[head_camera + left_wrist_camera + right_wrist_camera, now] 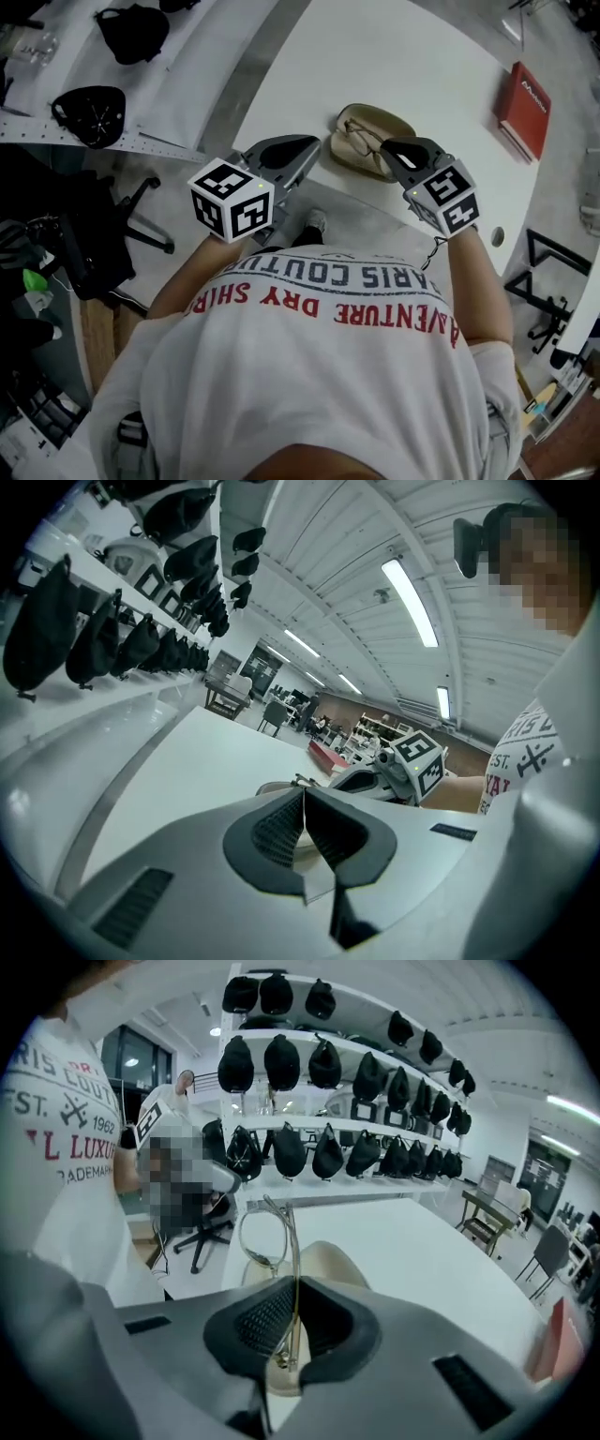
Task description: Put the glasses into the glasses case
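An open beige glasses case (352,150) lies near the front edge of the white table (412,66). My right gripper (389,148) is over its right end, shut on a temple arm of the thin metal-framed glasses (364,139). In the right gripper view the glasses (264,1237) stick out upright beyond the right gripper (295,1283), above the glasses case (328,1258). My left gripper (314,142) is at the case's left end, shut with nothing in it. In the left gripper view the left gripper (303,794) points at the case (277,787), with the right gripper (380,778) behind it.
A red book (523,108) lies at the table's right edge. Shelves with black caps (92,114) run along the left, and an office chair (112,234) stands by the table's left corner. The person's white shirt fills the lower head view.
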